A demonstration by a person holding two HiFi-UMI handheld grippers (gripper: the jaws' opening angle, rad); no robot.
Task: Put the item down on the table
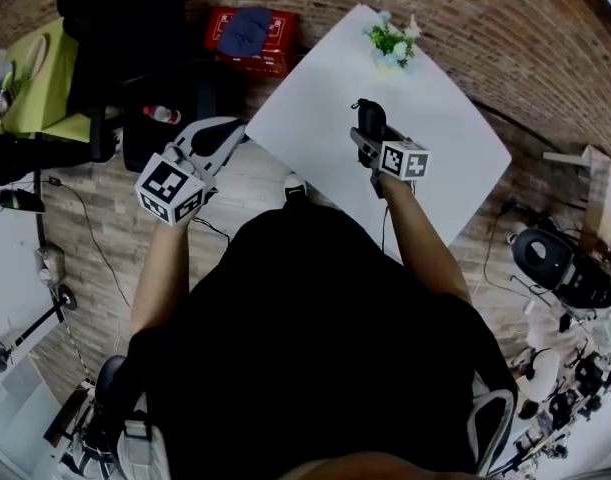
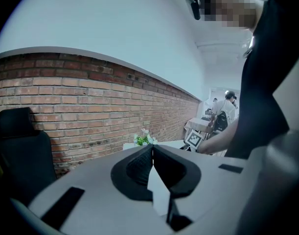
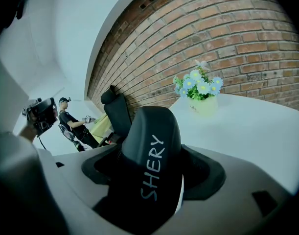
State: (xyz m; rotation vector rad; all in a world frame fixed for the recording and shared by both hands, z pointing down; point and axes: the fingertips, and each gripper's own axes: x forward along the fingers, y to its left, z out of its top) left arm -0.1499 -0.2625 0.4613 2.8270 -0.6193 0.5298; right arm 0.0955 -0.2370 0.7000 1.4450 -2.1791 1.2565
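Grey moulded plastic and ribbed black pads fill the left gripper view, where the left gripper [image 2: 151, 150] has its jaws pressed together with nothing between them. The head view alone shows where it is: over plank flooring, just off the near-left corner of a smooth, square white table [image 1: 455, 128]. A padded black office chair [image 1: 115, 18] stands further left.

At centre, the right gripper [image 1: 369, 130] is clamped on the item, a black case [image 3: 150, 155]. From overhead the case reads only as a dark, rounded lump over the tabletop. The right gripper view shows a matte, smooth shell with a domed end and pale lettering, "SHERY", running along it. No view shows whether the case touches the table.

Well beyond the case, near the table's far edge, a small pale pot of white and blue flowers [image 3: 202, 101] stands against a rough red-brick wall [image 3: 237, 38]. The right gripper view also catches another person [image 3: 71, 124] standing at the far left.
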